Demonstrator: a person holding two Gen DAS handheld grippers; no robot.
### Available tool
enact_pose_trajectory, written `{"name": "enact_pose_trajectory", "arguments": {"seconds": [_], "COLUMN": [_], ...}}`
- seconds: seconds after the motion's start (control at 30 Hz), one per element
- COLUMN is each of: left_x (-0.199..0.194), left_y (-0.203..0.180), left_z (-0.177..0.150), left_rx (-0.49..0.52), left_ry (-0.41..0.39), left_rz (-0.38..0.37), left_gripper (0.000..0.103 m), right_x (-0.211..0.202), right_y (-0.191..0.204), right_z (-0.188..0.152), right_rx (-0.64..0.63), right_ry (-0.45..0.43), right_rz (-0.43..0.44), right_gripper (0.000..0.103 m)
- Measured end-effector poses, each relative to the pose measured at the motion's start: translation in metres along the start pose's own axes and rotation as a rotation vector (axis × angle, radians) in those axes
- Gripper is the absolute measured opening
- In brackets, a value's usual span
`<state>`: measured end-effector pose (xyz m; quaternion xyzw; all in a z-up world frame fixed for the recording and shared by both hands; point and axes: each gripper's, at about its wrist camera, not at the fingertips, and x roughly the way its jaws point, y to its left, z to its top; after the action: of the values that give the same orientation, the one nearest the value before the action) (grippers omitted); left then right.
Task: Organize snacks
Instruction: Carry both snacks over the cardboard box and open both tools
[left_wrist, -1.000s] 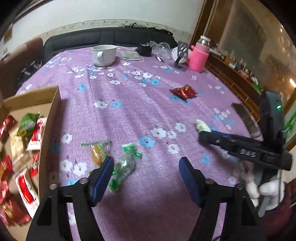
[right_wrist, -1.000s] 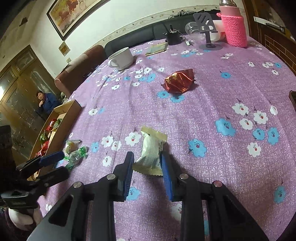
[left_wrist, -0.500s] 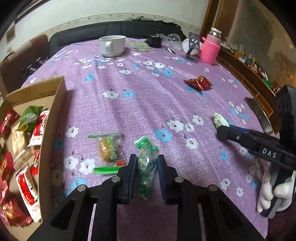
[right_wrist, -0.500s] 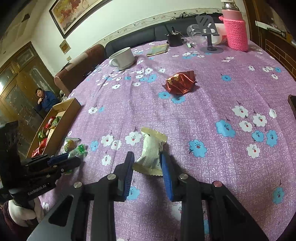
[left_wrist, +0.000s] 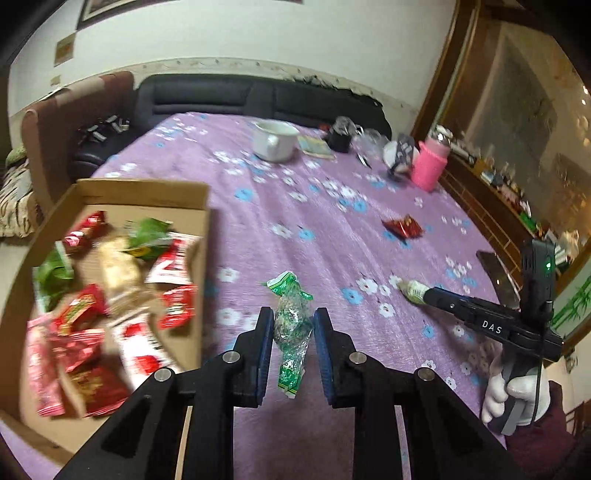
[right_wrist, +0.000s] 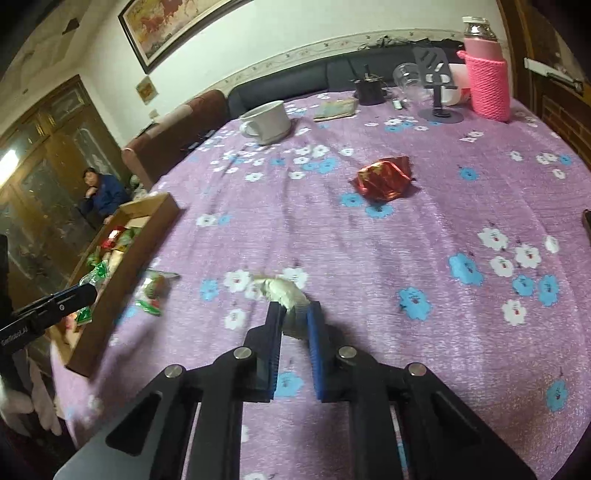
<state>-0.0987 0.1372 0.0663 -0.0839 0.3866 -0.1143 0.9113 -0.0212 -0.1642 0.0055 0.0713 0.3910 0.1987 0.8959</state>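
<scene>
Both grippers carry a snack above the purple table (left_wrist: 280, 206).

The box (left_wrist: 201, 199) at the left is full of packets. The left gripper (left_wrist: 293, 326) pinches the green candy (left_wrist: 291, 321) beside the box; the right gripper (right_wrist: 294, 318) pinches the white packet (right_wrist: 286, 291). A red packet (right_wrist: 384, 177) lies farther away.

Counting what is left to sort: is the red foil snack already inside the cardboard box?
No, the red foil snack lies on the purple tablecloth, well apart from the cardboard box.
</scene>
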Motion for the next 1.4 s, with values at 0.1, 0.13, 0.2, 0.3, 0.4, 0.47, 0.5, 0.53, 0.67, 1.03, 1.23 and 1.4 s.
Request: {"name": "enact_pose_trajectory", "arguments": {"seconds": [0.1,0.13,0.2,0.3,0.4,0.47,0.5,0.53,0.67,1.03,1.23,1.4], "left_x": [-0.013,-0.016,-0.019,-0.021,-0.026,-0.03,-0.032,-0.034,-0.045,-0.052,-0.05,-0.045], "left_y": [0.012,0.015,0.021,0.026,0.033,0.04,0.046,0.051,0.075,0.122,0.131,0.135], "left_z": [-0.001,-0.002,-0.003,-0.005,-0.008,-0.01,-0.011,-0.013,-0.019,-0.042,-0.045,-0.05], "left_rx": [-0.019,-0.029,-0.044,-0.059,-0.073,-0.089,-0.102,-0.113,-0.166,-0.268,-0.277,-0.287], "left_ry": [-0.022,-0.028,-0.035,-0.041,-0.048,-0.055,-0.06,-0.063,-0.076,-0.062,-0.05,-0.031], "left_rz": [0.004,0.002,-0.004,-0.008,-0.006,-0.003,0.003,0.006,0.028,0.097,0.107,0.113], "left_gripper": [0.023,0.023,0.023,0.023,0.023,0.023,0.023,0.023,0.023,0.023,0.023,0.023], "right_x": [0.002,0.005,0.012,0.02,0.021,0.02,0.018,0.016,0.007,0.025,0.044,0.061], "right_y": [0.005,0.008,0.013,0.024,0.031,0.037,0.04,0.043,0.063,0.175,0.234,0.267], "right_z": [0.001,0.001,0.001,-0.004,-0.007,-0.009,-0.009,-0.008,0.0,0.006,-0.004,-0.014], "right_rx": [-0.024,-0.035,-0.059,-0.113,-0.138,-0.15,-0.153,-0.151,-0.159,-0.314,-0.39,-0.449], "right_ry": [0.002,0.014,0.042,0.08,0.098,0.097,0.094,0.09,0.07,0.125,0.178,0.211], "right_rz": [-0.056,-0.059,-0.066,-0.087,-0.094,-0.097,-0.092,-0.084,-0.037,0.165,0.255,0.274], "right_gripper": [0.043,0.043,0.043,0.043,0.027,0.026,0.026,0.026,0.026,0.026,0.027,0.027]}}
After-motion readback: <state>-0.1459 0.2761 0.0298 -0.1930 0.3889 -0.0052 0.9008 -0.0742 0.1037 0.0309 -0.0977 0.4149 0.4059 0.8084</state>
